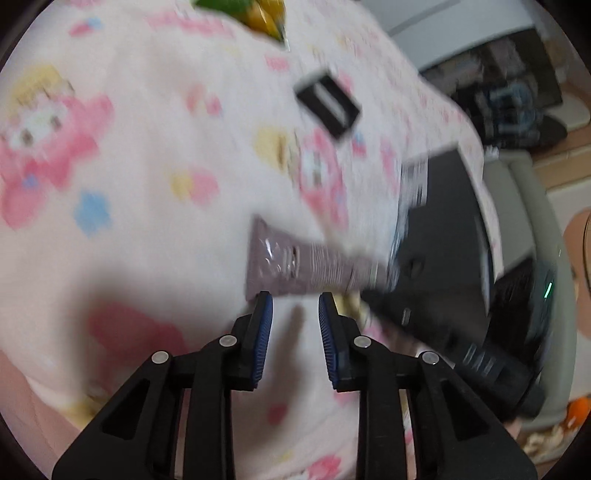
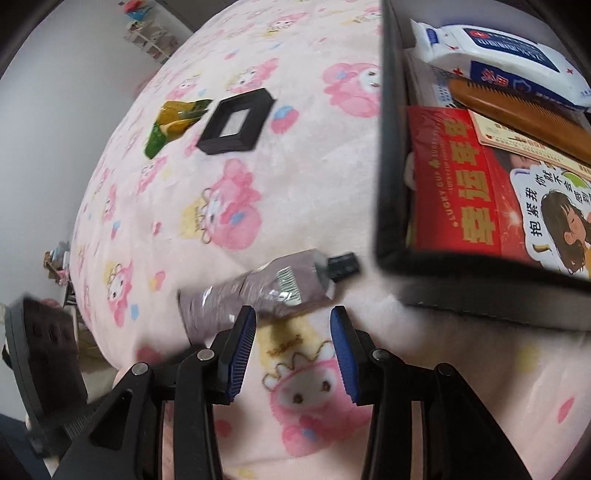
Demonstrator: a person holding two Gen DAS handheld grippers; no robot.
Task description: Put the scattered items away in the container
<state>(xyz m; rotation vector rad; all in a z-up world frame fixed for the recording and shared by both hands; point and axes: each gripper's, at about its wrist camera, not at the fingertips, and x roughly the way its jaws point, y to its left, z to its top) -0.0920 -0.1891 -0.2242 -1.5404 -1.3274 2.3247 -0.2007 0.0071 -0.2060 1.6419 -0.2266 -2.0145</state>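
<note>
A mauve tube (image 2: pixel 266 291) with a black cap (image 2: pixel 343 266) lies on the pink cartoon blanket (image 2: pixel 295 192). My right gripper (image 2: pixel 293 313) is open just short of it, with nothing between the fingers. In the blurred left wrist view, the tube (image 1: pixel 295 262) lies just beyond my open, empty left gripper (image 1: pixel 295 298). Farther off are a black square box (image 2: pixel 236 123) and a green-yellow packet (image 2: pixel 173 122). The black container (image 2: pixel 384 147) stands right of the tube and holds a red box (image 2: pixel 454 184), a brown comb (image 2: pixel 517 114) and a white-blue wipes pack (image 2: pixel 509 55).
The left hand-held device (image 2: pixel 40 362) shows at the lower left of the right wrist view, off the bed's edge. In the left wrist view, the container (image 1: pixel 443 221) is on the right near the blanket's edge, with grey furniture (image 1: pixel 532 221) beyond. Shelves (image 2: pixel 147 33) stand by the far wall.
</note>
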